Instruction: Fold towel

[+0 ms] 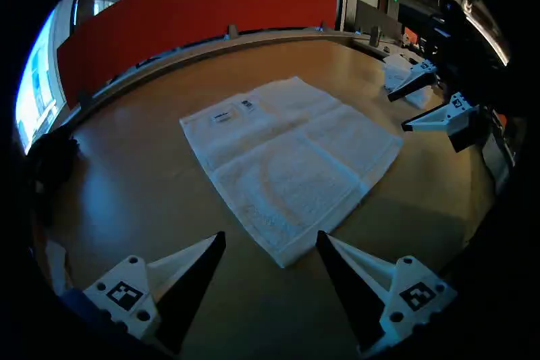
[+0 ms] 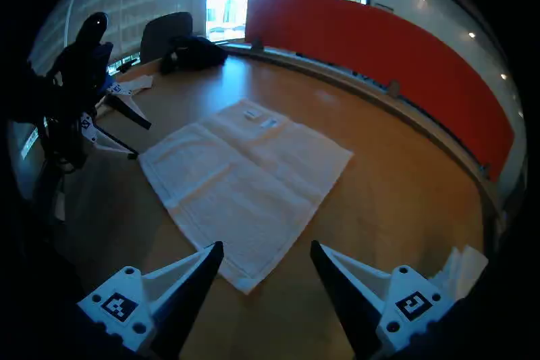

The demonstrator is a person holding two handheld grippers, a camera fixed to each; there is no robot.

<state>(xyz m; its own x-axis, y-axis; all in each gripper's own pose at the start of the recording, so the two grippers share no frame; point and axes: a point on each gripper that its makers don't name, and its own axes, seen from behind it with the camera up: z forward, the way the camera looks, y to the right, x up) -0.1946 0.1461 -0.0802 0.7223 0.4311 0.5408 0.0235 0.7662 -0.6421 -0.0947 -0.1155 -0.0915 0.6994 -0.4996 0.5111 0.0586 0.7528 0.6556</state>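
Towel (image 1: 290,157), white, spread flat and unfolded on wooden table (image 1: 148,184), creased into quarters, two small labels (image 1: 233,111) near far edge, print too small to make out. Left gripper (image 1: 270,234) low at one corner of towel, fingers wide apart, corner lying between them, nothing pinched; contact with cloth impossible to judge. Right gripper (image 2: 265,244) at another corner, likewise spread apart and empty, corner between its fingers. In right gripper view, left gripper off at far left beside towel edge, hand behind it dark and hard to make out. Red partition (image 1: 202,15) along far side of table. Dark bundle (image 2: 196,53) beside chair (image 2: 165,32) at table end, kind unclear. Pale folded cloth (image 2: 466,269) at right, partly cut off.
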